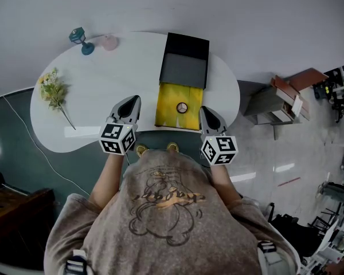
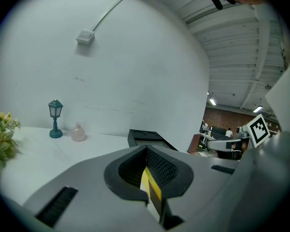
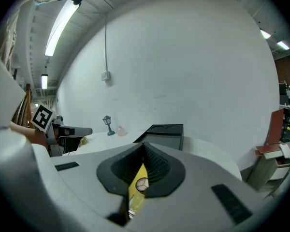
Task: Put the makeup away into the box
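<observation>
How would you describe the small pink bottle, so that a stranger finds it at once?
Look at the white table, at its far left edge, away from the black box. Two small things stand there side by side: a teal lantern and, to its right, the bottle. It is the pale pink, rounded one; the lantern is taller.

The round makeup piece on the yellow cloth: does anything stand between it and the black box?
Nothing visible does. The round makeup piece lies on the yellow cloth, whose far edge meets the black box. The left gripper and right gripper flank the cloth, off that path.
</observation>
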Available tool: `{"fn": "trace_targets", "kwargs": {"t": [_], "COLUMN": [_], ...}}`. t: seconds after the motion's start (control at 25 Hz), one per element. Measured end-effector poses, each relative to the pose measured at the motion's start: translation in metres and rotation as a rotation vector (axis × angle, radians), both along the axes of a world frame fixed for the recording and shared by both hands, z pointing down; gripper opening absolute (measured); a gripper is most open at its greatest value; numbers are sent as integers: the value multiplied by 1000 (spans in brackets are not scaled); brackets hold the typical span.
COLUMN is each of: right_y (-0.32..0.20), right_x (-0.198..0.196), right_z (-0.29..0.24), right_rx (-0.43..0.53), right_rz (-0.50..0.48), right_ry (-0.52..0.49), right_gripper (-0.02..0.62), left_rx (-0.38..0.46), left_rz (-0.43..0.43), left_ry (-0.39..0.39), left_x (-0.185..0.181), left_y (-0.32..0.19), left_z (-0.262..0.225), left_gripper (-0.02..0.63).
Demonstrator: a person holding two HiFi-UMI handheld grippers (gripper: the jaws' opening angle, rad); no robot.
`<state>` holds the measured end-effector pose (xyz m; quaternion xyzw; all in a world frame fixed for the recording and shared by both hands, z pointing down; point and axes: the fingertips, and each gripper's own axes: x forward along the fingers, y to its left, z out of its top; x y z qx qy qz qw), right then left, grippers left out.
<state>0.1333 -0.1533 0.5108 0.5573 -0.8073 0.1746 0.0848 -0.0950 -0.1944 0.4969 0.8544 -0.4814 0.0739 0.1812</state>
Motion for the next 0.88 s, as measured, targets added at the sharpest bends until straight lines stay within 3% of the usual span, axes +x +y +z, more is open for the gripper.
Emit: {"fn": "trace_targets", "kwargs": {"t": [0.88], "right_y": [-5], "right_x": [8], "right_z": [10], "right_rx": [-22], "right_rz": [-2], "right_ry": [-1], "right_gripper": [2], "left_rx": [-36], "left_rz": [5], "left_ry": [35], "left_x": [13], "left_y": [-5], "left_z": [8], "left_gripper": [23]}}
